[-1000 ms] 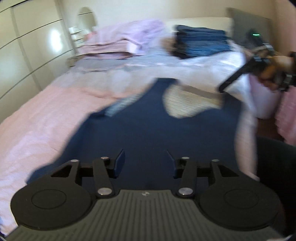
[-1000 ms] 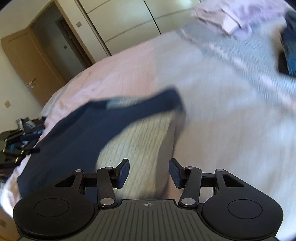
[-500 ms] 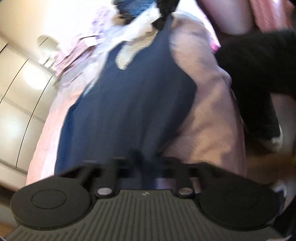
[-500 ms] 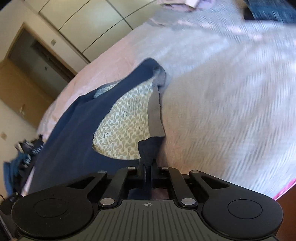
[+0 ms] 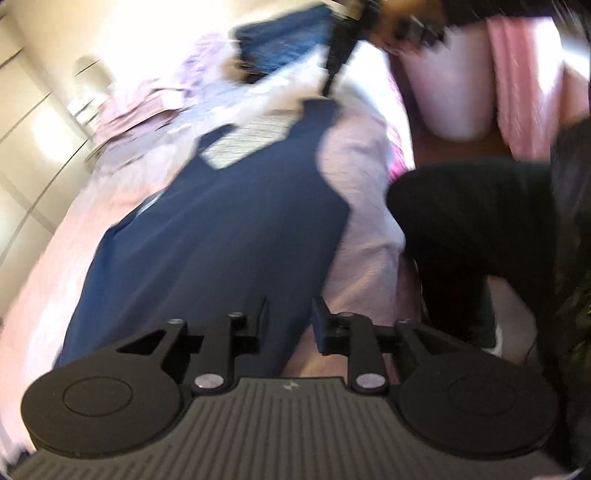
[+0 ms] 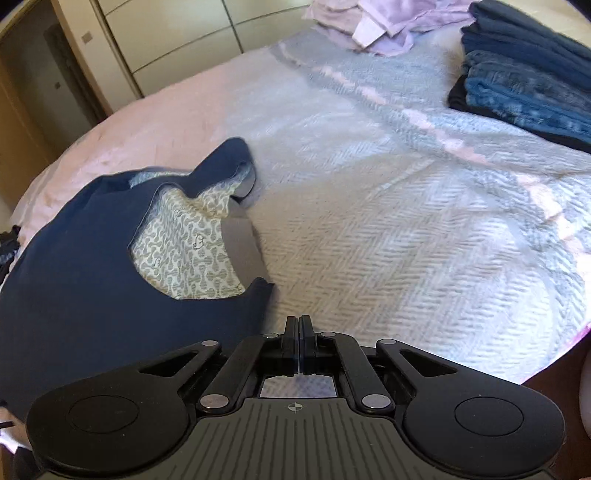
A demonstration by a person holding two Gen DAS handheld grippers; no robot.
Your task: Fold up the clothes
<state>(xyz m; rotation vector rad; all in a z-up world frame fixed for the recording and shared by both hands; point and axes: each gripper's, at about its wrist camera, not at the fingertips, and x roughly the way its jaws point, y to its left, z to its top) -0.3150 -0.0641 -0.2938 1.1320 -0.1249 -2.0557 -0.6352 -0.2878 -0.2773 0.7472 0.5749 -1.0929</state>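
A navy sleeveless top (image 6: pixel 74 280) with a patterned pale lining (image 6: pixel 184 251) lies spread on the bed (image 6: pixel 388 240). In the left wrist view the same navy top (image 5: pixel 221 229) runs away from me, its hem end nearest. My left gripper (image 5: pixel 290 321) hovers over that hem edge with its jaws part open and opening; the pads do not press on the cloth. My right gripper (image 6: pixel 299 325) is shut just right of the top's near shoulder corner, with nothing visible between its fingers. It also shows as a blurred dark bar, the right gripper (image 5: pixel 328 83), beyond the neckline.
A folded dark blue stack (image 6: pixel 528 74) and a lilac pile (image 6: pixel 369 22) sit at the bed's far end. Wardrobe doors (image 6: pixel 166 37) line the far side. A person's dark trouser leg (image 5: pixel 461 240), a white bin (image 5: pixel 454 92) and pink fabric (image 5: pixel 517 74) stand beside the bed.
The left gripper swung down to the hem end, closed, then reopened part way. The right gripper shut on the near shoulder, and now stays shut with the shoulder lying free on the bed.
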